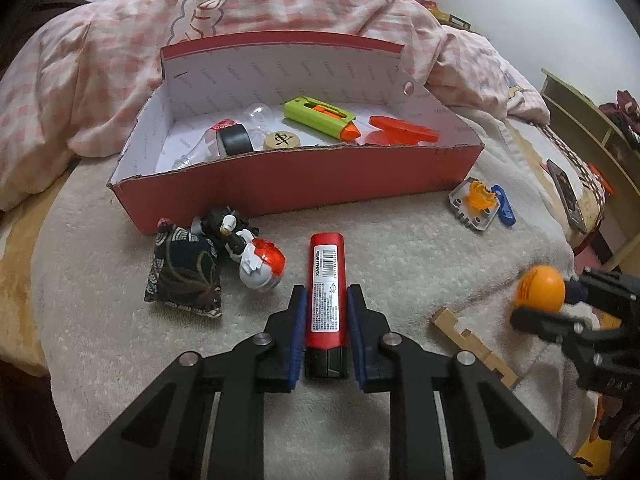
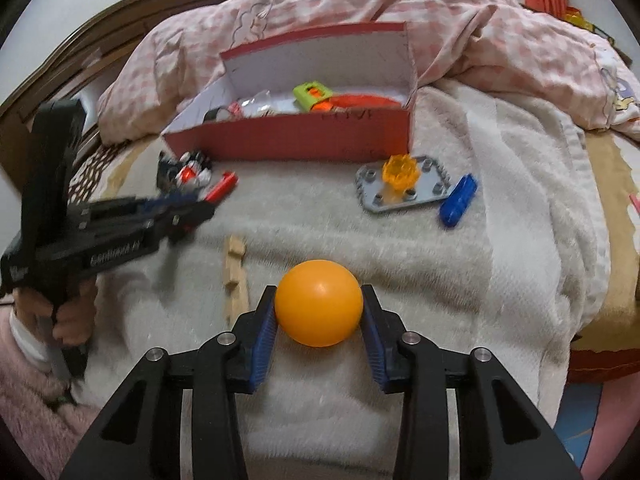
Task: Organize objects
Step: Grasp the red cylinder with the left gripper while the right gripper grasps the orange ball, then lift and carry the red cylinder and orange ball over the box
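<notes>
Fingers of the left gripper (image 1: 327, 312) are clamped on a red marker (image 1: 325, 280), which is held between the blue pads with its far end pointing ahead toward the red box (image 1: 304, 176). An orange ball (image 2: 319, 303) is pinched between the fingers of the right gripper (image 2: 319, 308). Beyond both pairs of fingers, a white fleece blanket (image 2: 460, 264) is spread over the bed, and a pink checked quilt (image 1: 100, 72) is heaped behind the box.

Orange ball (image 2: 319, 303); red box (image 1: 296, 176) — white-lined
</notes>
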Motion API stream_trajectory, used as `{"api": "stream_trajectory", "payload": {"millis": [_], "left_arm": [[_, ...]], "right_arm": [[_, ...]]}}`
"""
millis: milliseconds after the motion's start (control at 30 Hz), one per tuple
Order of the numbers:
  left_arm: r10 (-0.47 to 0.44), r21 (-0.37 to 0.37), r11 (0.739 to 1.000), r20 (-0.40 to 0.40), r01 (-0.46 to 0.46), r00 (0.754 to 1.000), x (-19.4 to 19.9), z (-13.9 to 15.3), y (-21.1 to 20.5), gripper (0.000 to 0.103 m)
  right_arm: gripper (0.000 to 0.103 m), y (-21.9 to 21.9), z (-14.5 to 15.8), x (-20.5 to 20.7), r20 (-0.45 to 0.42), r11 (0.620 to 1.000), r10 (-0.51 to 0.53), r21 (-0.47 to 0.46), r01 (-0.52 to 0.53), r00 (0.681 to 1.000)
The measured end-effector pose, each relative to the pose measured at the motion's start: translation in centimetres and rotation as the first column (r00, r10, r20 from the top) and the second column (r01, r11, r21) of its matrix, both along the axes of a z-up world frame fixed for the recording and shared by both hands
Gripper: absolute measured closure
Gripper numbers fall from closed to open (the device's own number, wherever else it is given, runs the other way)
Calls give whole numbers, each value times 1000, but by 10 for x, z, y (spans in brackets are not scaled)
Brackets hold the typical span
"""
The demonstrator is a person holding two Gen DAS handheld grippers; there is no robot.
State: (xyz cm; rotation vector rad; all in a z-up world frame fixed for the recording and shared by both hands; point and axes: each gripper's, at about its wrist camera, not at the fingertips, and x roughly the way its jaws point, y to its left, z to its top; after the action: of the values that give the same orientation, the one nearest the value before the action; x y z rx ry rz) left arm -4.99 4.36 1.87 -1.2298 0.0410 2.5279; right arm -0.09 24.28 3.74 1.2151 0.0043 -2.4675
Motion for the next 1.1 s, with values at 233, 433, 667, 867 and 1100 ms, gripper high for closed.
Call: {"api": "stream_trajectory", "payload": {"millis": [233,433,667,867,1100], "left_arm": [[-10,-6,1000,1,10,1000,-2,-1,3,84],[-7,-6,1000,1,7,1000,-4,-3,4,84],[-30,30,999,-5,30,1000,3,3,1,84],[-45,52,998,-25,46,999,13,12,1,84],[-44,81,996,-41,47,998,18,21,-2,84]], "right_arm": [[63,-7,-10,-2,3,1000,11,22,-11,1000],[63,-6,-12,-2,4,1000,6,10,-6,1000],[60,-10,-14,-2,1,999,14,37,-14,1000],[63,-7,-10,-1,-11,1000,3,-1,-3,1000],[63,-20,4,1,-64,999,44,-20,-46,997]]}}
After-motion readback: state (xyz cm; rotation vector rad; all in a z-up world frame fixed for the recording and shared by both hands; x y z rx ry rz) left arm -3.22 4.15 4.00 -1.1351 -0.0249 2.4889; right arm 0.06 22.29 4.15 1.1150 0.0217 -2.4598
